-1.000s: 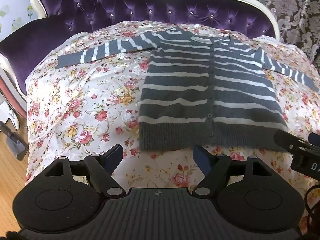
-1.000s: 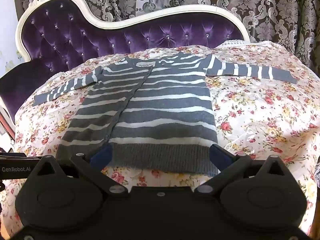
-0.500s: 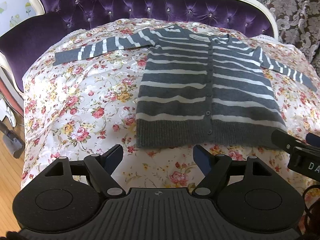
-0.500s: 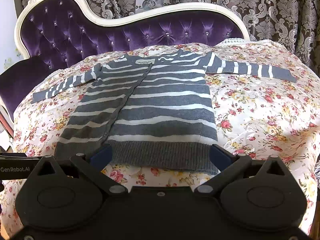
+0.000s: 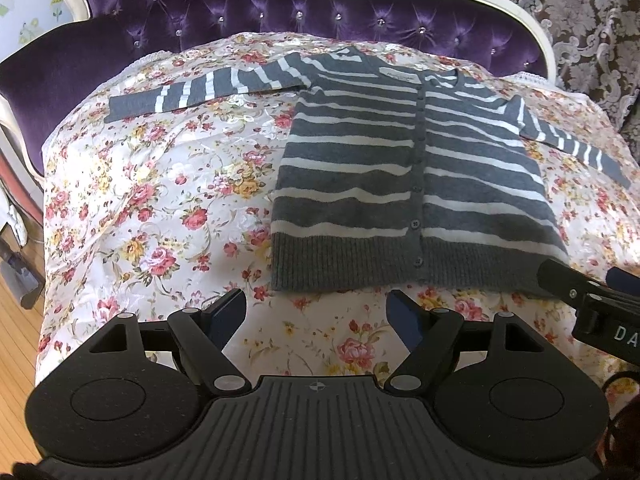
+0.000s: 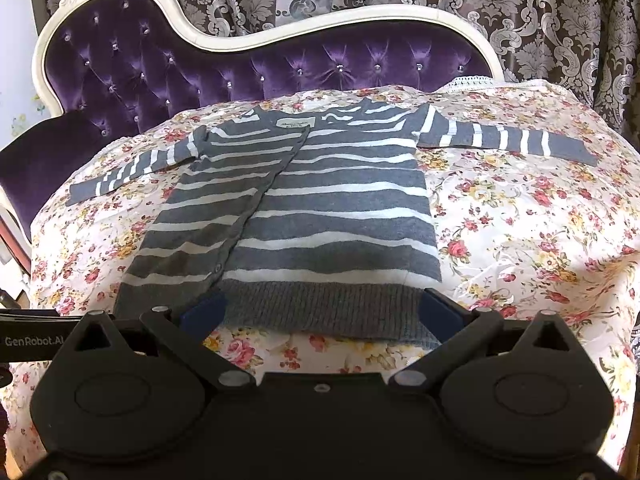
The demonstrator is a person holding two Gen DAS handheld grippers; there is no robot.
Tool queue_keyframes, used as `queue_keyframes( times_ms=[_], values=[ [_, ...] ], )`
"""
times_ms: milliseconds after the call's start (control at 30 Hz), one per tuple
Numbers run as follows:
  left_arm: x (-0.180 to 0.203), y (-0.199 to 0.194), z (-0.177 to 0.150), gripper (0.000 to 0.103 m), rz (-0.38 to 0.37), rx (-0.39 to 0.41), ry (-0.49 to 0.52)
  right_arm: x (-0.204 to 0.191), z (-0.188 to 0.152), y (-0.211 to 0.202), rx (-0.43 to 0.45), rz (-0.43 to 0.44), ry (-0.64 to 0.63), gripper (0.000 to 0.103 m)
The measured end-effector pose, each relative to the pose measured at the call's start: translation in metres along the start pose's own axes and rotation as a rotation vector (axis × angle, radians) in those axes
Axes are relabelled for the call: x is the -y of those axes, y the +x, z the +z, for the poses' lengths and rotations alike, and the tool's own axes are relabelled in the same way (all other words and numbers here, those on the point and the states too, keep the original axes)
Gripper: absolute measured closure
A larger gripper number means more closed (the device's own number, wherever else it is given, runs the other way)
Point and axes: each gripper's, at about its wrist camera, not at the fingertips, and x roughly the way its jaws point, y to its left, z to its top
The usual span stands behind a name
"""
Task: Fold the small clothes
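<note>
A grey cardigan with white stripes (image 5: 412, 184) (image 6: 320, 220) lies flat and buttoned on the floral sheet (image 5: 160, 208), both sleeves spread sideways. My left gripper (image 5: 316, 308) is open just short of the ribbed hem (image 5: 348, 264), with only sheet between its blue fingertips (image 5: 230, 308). My right gripper (image 6: 320, 312) is also open at the hem's right half (image 6: 320, 304). Its fingertips (image 6: 438, 310) stand wide on either side of that stretch, and no pad presses the knit. Each gripper shows at the edge of the other's view: right gripper (image 5: 580, 296), left gripper (image 6: 32, 338).
A purple tufted headboard with a white frame (image 6: 280, 68) rises behind the sheet, with patterned curtains (image 6: 520, 20) beyond it. The sheet drops off at the left toward a wooden floor (image 5: 16, 332).
</note>
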Motion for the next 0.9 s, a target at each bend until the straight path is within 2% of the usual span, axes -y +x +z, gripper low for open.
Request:
queue_keyframes(
  times_ms=[633,767,900],
  values=[
    [-0.002,-0.02,-0.005,0.027,0.0,0.071,-0.009,-0.007,0.004,-0.021,0.048,0.02,-0.023,0.001],
    [-0.003,-0.036,0.001,0.027,-0.018,0.1,-0.01,-0.008,0.017,-0.034,0.086,0.062,-0.03,0.001],
    [-0.009,-0.062,0.018,0.027,-0.051,0.173,-0.017,-0.009,0.043,-0.052,0.157,0.111,-0.044,0.001]
  ],
)
